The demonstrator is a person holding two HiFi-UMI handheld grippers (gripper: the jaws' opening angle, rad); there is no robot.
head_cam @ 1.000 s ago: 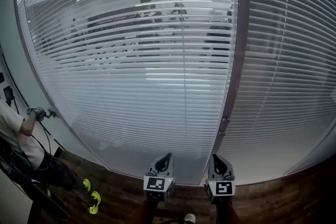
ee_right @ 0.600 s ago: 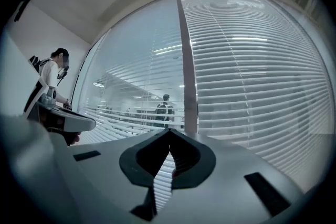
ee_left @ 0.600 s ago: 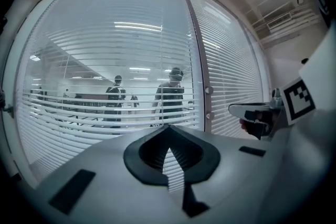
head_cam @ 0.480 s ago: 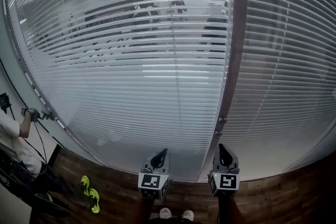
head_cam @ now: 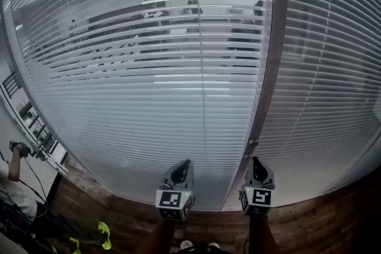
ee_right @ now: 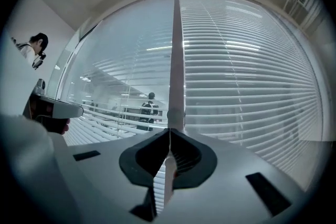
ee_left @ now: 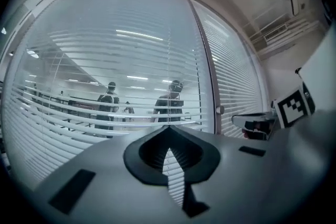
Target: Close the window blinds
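**A:** Head view first. What has moved?

**B:** Both grippers have come up and in toward the glass. The left gripper point(head_cam: 185, 163) sits low centre. The right gripper point(head_cam: 257, 160) is now just under the knob point(head_cam: 253, 143) on the post point(head_cam: 269, 56).

**A:** And the blinds?

**B:** The left blind point(head_cam: 119, 98) fills the left of the frame. Its middle slats are tilted open as before, with people point(head_cam: 152, 0) showing through. The right blind point(head_cam: 333, 80), at the right, looks shut.

**A:** So nothing is closed yet?

**B:** No. I'd judge this is still the approach.

**A:** Left gripper view?

**B:** The jaws are pressed together at the tips with nothing between them. The left blind is ahead and the right gripper is at the right edge.

**A:** Right gripper view?

**B:** The jaws are together there too, and empty. The tips are lined up right below the knob, and the post runs up the centre. The knob is small. It may be the slat control, but I can't be sure.

**A:** Meaning?

**B:** The right jaws would have to spread before gripping anything.
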